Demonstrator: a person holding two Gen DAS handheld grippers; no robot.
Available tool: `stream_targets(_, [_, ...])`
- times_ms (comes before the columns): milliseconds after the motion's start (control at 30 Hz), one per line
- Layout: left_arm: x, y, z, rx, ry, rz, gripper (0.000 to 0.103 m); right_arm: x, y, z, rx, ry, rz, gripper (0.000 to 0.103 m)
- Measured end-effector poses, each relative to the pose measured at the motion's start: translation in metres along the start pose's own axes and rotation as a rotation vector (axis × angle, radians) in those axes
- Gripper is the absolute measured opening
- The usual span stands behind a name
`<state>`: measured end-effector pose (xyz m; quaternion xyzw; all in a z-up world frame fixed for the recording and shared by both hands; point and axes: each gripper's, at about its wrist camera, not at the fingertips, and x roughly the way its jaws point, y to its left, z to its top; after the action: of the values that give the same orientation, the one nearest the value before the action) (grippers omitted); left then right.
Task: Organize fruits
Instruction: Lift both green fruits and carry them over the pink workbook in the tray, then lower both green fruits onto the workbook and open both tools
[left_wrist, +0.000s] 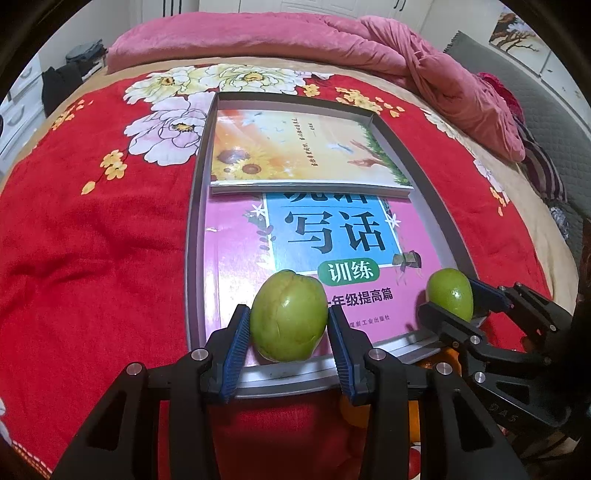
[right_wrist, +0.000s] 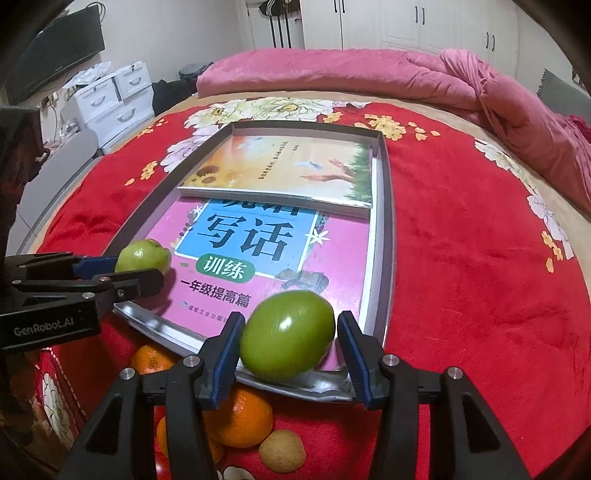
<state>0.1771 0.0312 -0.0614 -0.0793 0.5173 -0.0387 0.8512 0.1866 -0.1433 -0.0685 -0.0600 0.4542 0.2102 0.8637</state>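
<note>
L gripper (left_wrist: 290, 325) clamped on a green fruit (left_wrist: 289, 315) w/ both blue pads touching, over the near edge of the shallow box (left_wrist: 195, 221), above the pink book (left_wrist: 236, 251). R gripper (right_wrist: 288, 334) just right of it: 2nd green fruit (right_wrist: 287, 335) btwn its fingers, left pad touching, right pad a hair off. Oranges (right_wrist: 240, 421) + a kiwi (right_wrist: 282, 452) on the red blanket (right_wrist: 480, 295) near side.

- red bed blanket (right_wrist: 461, 258) printed with white and yellow flowers
- pink book cover (left_wrist: 236, 236) with blue panel
- green round fruits (left_wrist: 289, 314)
- orange tangerines (right_wrist: 240, 421)
</note>
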Motion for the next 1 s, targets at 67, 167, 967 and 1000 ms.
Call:
stream_targets(67, [0.0, 0.0, 0.0, -0.001, -0.001, -0.001, 0.044, -0.001, 0.0, 0.0, -0.003, -0.003, 0.0, 0.054])
stream_targets(167, [-0.001, 0.0, -0.001, -0.001, 0.0, -0.002, 0.044, -0.003, 0.0, -0.001, -0.002, -0.004, 0.002, 0.055])
stream_targets(967, [-0.011, 0.002, -0.003, -0.021, -0.005, -0.042, 0.059, -0.018, 0.0, -0.003, 0.012, -0.049, 0.005, 0.068])
stream_targets(1000, [-0.012, 0.003, -0.003, -0.021, -0.006, -0.043, 0.059, -0.018, 0.0, -0.003, 0.011, -0.05, 0.004, 0.068])
